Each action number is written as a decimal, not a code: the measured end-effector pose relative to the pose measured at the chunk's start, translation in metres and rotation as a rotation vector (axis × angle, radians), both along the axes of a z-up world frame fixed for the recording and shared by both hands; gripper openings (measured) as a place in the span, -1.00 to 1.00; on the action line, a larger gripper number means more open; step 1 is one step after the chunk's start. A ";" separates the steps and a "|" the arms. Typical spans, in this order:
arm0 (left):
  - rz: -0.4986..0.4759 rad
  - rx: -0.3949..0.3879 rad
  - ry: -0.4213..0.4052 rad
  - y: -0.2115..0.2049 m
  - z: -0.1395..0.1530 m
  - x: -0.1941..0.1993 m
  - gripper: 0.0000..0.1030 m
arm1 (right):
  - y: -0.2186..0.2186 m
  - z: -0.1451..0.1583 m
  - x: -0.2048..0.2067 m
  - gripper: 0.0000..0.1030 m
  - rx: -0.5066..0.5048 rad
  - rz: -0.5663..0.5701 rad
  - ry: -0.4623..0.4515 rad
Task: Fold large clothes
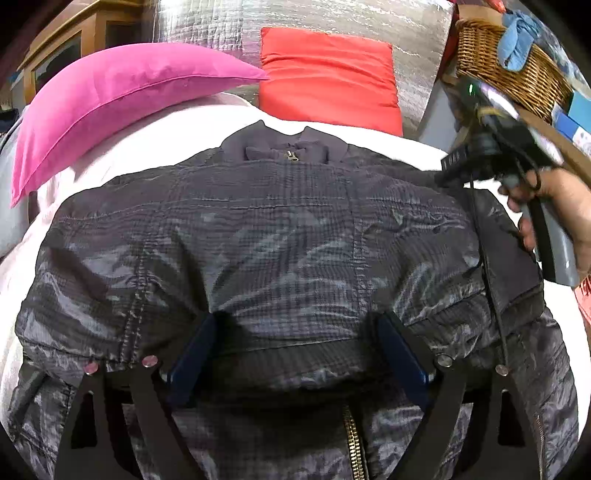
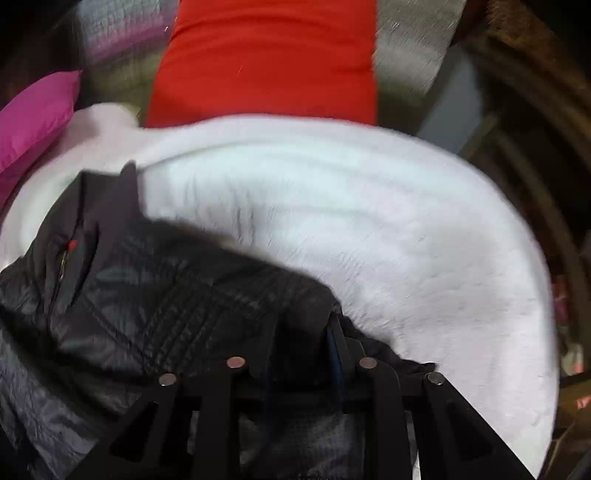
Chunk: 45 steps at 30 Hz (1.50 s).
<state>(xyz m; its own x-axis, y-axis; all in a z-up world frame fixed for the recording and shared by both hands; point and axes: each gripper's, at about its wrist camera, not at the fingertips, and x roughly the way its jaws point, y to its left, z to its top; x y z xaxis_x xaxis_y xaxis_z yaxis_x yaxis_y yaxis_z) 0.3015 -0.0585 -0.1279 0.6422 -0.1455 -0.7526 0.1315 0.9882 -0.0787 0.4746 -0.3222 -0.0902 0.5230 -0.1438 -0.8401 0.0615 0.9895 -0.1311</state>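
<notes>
A dark grey quilted jacket (image 1: pixel 280 229) lies spread on a white fleece blanket (image 1: pixel 155 147), collar at the far end and brass zip near me. My left gripper (image 1: pixel 299 332) stands open and wide over the near hem. Its blue pads (image 1: pixel 195 354) straddle a ridge of the fabric without pinching it. A hand holds my right gripper (image 1: pixel 448 170) at the jacket's far right shoulder. In the blurred right wrist view, that right gripper (image 2: pixel 301 332) has its fingers drawn close on a bunched edge of the jacket (image 2: pixel 166 295), with the blanket (image 2: pixel 351 221) beyond.
A pink cushion (image 1: pixel 110 107) lies at the far left and a red cushion (image 1: pixel 328 77) stands at the back against a silver quilted panel (image 1: pixel 332 18). A wicker basket (image 1: pixel 517 74) with blue cloth sits at the far right, beside a wooden frame.
</notes>
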 end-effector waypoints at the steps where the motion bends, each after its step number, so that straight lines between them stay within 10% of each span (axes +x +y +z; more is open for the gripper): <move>1: -0.001 0.001 0.003 0.000 0.001 -0.001 0.74 | 0.003 0.011 -0.010 0.27 0.009 -0.010 -0.043; 2: 0.000 0.001 0.008 0.000 0.002 -0.002 0.74 | 0.010 0.022 -0.022 0.51 0.018 0.000 -0.090; 7: 0.038 -0.058 0.039 0.008 0.019 -0.008 0.74 | 0.073 0.051 -0.079 0.52 0.156 0.243 -0.138; 16: 0.267 -0.233 -0.143 0.125 0.098 -0.020 0.74 | 0.131 0.027 -0.151 0.52 0.319 0.423 -0.131; 22: 0.476 -0.538 0.055 0.246 0.063 0.023 0.74 | 0.141 -0.028 -0.145 0.52 0.290 0.467 -0.018; 29: 0.474 -0.609 0.224 0.274 0.021 0.097 0.72 | 0.133 -0.038 -0.148 0.54 0.324 0.479 -0.048; 30: 0.445 -0.623 0.285 0.271 0.010 0.110 0.65 | 0.133 -0.037 -0.148 0.54 0.321 0.482 -0.052; 32: 0.464 -0.670 0.355 0.273 -0.008 0.121 -0.46 | 0.132 -0.037 -0.149 0.54 0.330 0.484 -0.056; 33: 0.474 -0.695 0.373 0.276 -0.012 0.124 -0.50 | 0.131 -0.037 -0.149 0.54 0.339 0.484 -0.056; 38: 0.305 -0.393 0.193 0.247 0.009 0.125 -0.65 | 0.125 -0.039 -0.150 0.54 0.347 0.487 -0.056; 45: 0.432 -0.274 0.135 0.247 0.037 0.104 -0.08 | 0.128 -0.041 -0.150 0.54 0.344 0.478 -0.053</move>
<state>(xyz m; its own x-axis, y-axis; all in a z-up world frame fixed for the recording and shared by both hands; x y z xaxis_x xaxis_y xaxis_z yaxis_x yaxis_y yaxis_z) 0.4057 0.1889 -0.0910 0.5869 -0.0922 -0.8044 -0.3123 0.8908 -0.3300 0.3242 -0.1946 -0.1308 0.5055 0.3940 -0.7676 -0.4037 0.8943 0.1932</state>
